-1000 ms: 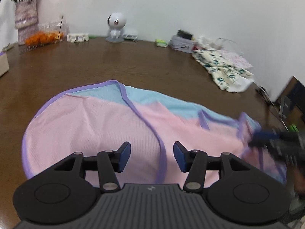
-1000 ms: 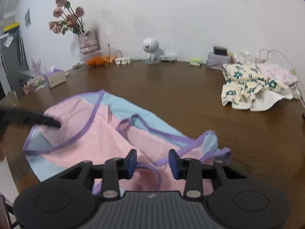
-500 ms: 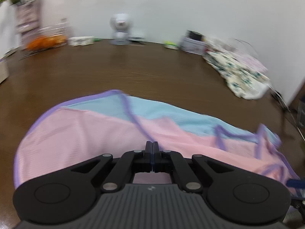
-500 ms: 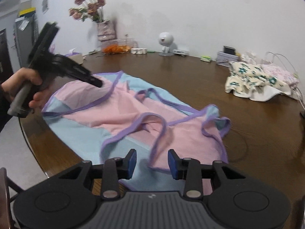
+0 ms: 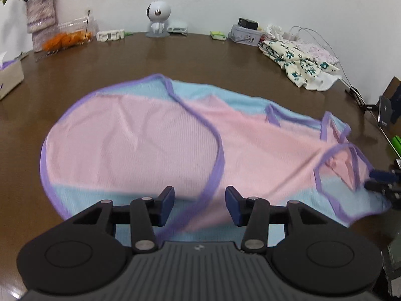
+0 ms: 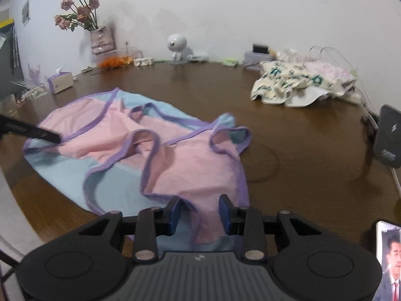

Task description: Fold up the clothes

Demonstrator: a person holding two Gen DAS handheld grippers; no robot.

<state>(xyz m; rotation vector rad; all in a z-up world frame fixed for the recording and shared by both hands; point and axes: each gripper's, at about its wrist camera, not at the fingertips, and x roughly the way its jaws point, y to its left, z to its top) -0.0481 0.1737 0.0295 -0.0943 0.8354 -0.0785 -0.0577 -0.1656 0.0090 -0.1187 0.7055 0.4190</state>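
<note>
Ribbed garment (image 5: 155, 135), purple-edged, rumpled

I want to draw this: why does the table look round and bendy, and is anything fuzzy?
Both wrist views: fisheye lens curves the table edge. Left wrist view: pink and blue garment is blurred near the left gripper. Right wrist view: flowered clothes look smeared.

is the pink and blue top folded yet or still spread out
Partly folded. The pink and blue top lies across the brown table, one pink layer turned over the blue, its straps rumpled, no neat stack yet.
</note>
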